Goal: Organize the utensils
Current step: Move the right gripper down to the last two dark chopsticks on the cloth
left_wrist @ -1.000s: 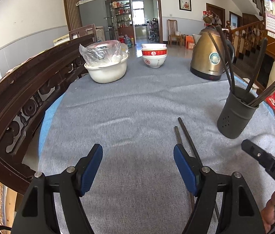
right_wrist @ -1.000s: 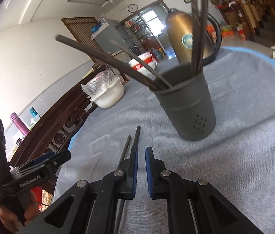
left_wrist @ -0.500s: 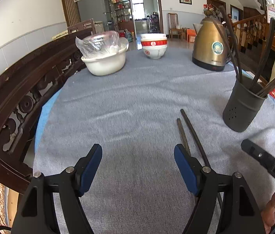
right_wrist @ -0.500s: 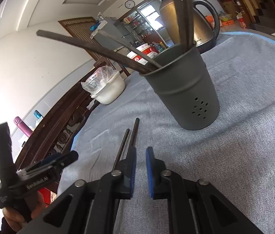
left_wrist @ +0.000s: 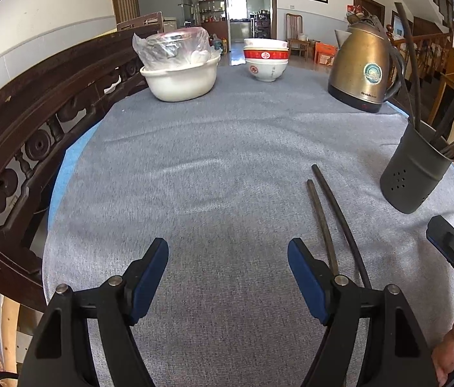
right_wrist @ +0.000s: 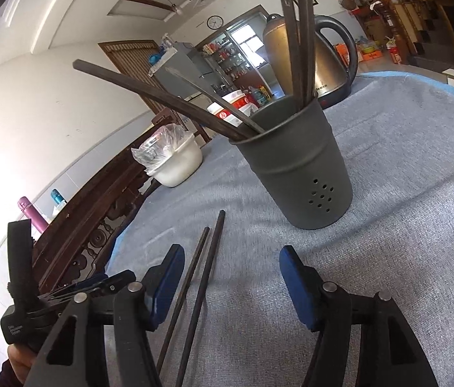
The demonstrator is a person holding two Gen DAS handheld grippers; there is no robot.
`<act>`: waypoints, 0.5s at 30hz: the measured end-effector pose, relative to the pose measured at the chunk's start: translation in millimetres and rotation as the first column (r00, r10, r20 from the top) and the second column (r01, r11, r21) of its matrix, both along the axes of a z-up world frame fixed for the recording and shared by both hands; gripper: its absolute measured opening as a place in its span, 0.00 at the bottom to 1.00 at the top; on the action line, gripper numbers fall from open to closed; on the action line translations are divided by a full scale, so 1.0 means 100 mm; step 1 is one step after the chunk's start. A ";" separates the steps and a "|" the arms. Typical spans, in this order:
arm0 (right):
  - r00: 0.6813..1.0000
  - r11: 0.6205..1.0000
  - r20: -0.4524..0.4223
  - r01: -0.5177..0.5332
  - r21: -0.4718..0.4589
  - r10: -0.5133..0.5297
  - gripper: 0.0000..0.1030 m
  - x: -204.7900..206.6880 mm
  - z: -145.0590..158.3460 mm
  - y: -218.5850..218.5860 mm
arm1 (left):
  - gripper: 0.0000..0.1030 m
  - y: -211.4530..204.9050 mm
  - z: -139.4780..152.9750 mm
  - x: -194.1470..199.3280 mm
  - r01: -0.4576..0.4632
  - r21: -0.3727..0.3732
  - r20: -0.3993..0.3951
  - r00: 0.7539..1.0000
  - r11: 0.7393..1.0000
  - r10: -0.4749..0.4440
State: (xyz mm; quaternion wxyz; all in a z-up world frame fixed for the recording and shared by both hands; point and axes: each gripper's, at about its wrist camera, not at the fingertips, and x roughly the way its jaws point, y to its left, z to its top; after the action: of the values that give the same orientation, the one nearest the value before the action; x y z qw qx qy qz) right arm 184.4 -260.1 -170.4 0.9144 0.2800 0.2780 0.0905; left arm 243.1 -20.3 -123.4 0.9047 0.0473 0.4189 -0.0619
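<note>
Two dark chopsticks [left_wrist: 333,216] lie side by side on the grey tablecloth [left_wrist: 214,167]; in the right wrist view they [right_wrist: 199,283] run between my right fingers, nearer the left one. A dark grey utensil holder [left_wrist: 413,177] with several chopsticks in it stands at the right; it also shows in the right wrist view [right_wrist: 301,171], just beyond the loose pair. My left gripper [left_wrist: 228,269] is open and empty, left of the loose chopsticks. My right gripper [right_wrist: 231,277] is open and empty, low over the chopsticks.
A white bowl [left_wrist: 181,75] with a plastic-wrapped pot, stacked red and white bowls [left_wrist: 267,59] and a brass kettle [left_wrist: 363,71] stand at the table's far side. A carved wooden chair back [left_wrist: 30,122] runs along the left edge.
My right gripper has opened from shut and now spans the loose chopsticks. The left gripper has drawn back and up a little, staying open.
</note>
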 end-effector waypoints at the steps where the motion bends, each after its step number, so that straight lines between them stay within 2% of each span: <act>1: 1.000 1.000 -0.003 0.003 0.003 -0.003 0.63 0.00 0.00 -0.01 | 0.75 0.01 -0.01 0.00 0.000 -0.002 -0.001 1.000 1.000 0.000; 15: 0.998 1.000 -0.056 0.011 -0.018 -0.012 0.63 0.08 -0.06 0.00 | 0.75 0.15 -0.12 0.03 -0.015 -0.007 -0.006 1.000 1.000 0.015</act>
State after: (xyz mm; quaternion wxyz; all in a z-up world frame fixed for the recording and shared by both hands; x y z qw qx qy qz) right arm 192.3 -259.6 -176.1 0.9092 0.2758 0.3029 0.0748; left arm 245.7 -4.8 -135.0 0.9041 0.0406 0.4215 -0.0566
